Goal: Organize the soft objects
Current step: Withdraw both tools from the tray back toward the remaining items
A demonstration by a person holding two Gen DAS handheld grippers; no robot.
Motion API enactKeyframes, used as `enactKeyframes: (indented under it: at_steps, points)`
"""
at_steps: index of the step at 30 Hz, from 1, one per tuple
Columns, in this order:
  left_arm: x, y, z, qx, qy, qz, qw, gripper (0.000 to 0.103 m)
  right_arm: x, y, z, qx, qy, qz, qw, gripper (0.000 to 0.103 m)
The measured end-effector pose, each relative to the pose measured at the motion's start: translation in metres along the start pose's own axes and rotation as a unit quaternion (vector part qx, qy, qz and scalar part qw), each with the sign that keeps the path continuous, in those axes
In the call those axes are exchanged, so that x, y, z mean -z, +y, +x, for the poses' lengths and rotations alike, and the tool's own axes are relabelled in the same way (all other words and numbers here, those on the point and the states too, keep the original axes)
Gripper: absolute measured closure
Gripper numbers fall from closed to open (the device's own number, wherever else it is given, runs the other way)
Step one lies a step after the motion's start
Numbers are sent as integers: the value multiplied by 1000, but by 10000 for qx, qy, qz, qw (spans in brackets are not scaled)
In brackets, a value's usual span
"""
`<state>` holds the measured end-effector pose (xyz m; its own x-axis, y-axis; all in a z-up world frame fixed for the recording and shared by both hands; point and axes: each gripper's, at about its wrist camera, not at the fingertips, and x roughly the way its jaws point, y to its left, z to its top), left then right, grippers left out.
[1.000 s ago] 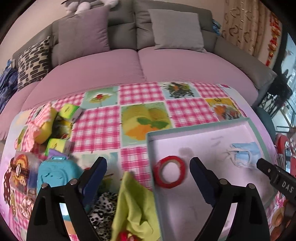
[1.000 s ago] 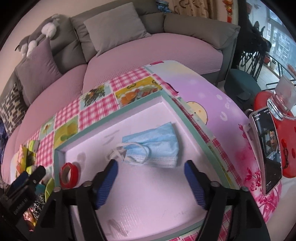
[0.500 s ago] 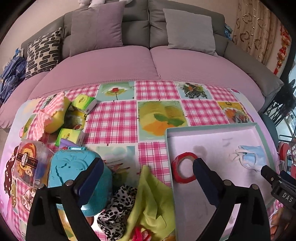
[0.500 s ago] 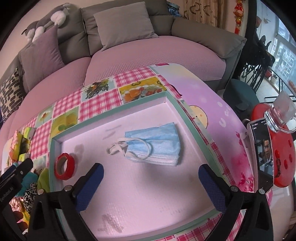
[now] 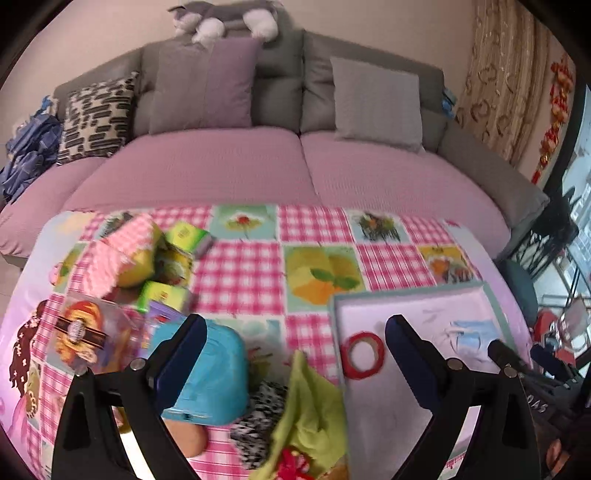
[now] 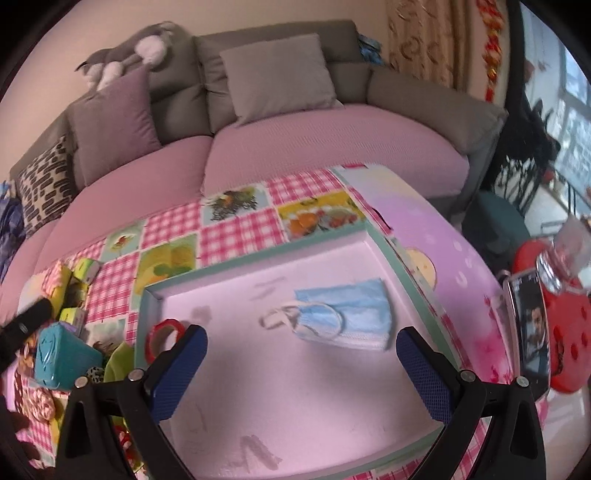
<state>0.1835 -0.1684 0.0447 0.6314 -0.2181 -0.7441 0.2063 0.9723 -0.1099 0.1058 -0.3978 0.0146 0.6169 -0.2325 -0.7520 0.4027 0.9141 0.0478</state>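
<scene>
Both empty, jaws apart: left hand-held gripper (image 5: 295,347) above green cloth (image 5: 314,402); right hand-held gripper (image 6: 301,350) before face mask (image 6: 347,314) in tray (image 6: 258,258). Likely next: grasp cloth.

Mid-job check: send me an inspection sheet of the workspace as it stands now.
Surface: table under a pink checked cloth.
Job's things: blue face mask and red tape roll in the shallow tray; green cloth and leopard-print fabric piled outside it.
Clutter: teal case, small green boxes, phone.
Grippers: left tool and right tool open, empty.
Cables: nothing seen.
Surroundings: sofa with cushions, plush toy.
</scene>
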Motion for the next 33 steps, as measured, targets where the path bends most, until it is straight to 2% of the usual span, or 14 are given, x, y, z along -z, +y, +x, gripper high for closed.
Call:
enactKeyframes:
  at_steps: [4,8,12,16,19,22,24,26,33]
  points:
    - [-4,25,-21,-35,-337,-212,9992,6,2,13,7,-184,228,-119,9995,0]
    - [-6,52,-36,-197,-474,-399,9979,6,2,30,-1,13,-17,-442,9990,0]
    - [-2,78,-50,-662,-701,-472,9942,6,2,42,-6,-538,-116,-314,9980,0]
    - [3,114,-63,-766,-729,-842,9908,6,5,64,-13,-788,-186,-482,9956,0]
    - [11,136,-72,-971,-733,-1001,9875,6,11,82,-15,-1076,-58,-639,9921,0]
    - [24,157,-75,-1230,-637,-1074,9845,6,20,104,-14,-1250,63,-899,9881,0]
    - [33,170,-72,-1223,-469,-1171,9845,6,28,119,-14,-1166,140,-1128,9867,0]
    - [42,185,-65,-1174,-212,-1301,9843,6,35,130,-15,-1303,207,-1230,9836,0]
    - [67,210,-58,-1214,248,-1518,9806,6,57,163,-19,-1523,397,-1546,9754,0]
